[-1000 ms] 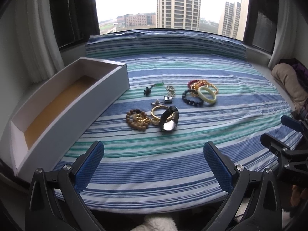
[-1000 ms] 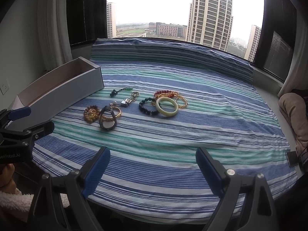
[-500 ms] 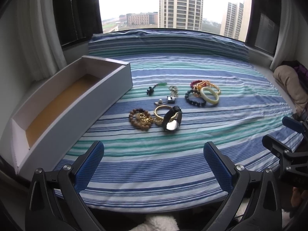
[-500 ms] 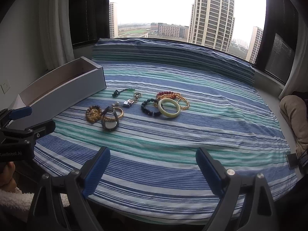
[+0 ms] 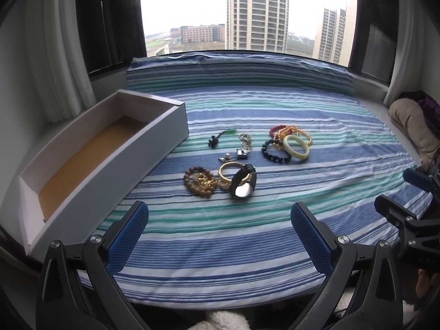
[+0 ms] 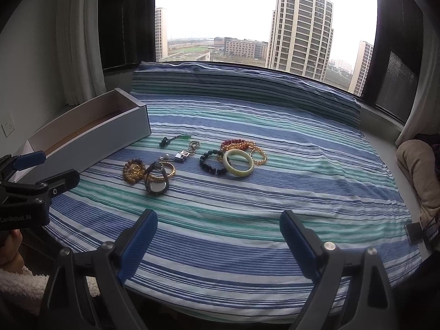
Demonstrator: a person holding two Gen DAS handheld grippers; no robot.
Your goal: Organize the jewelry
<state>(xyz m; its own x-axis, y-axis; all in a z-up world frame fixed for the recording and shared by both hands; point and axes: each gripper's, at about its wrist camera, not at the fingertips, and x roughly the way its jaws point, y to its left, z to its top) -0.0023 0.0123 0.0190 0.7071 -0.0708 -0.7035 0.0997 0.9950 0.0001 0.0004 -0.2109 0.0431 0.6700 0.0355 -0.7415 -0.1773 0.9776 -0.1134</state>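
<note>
Both empty, wide-open tongs (image 5: 219,233) (image 6: 218,238) drifted nearer the jewelry (image 5: 243,184); only the left view shows the box (image 5: 82,154) floor.

Both my wrist cameras look low across the striped bed (image 5: 220,242) toward the window (image 6: 247,13), left one nearer the box (image 5: 90,165); both share the jewelry pile (image 6: 192,162).
</note>
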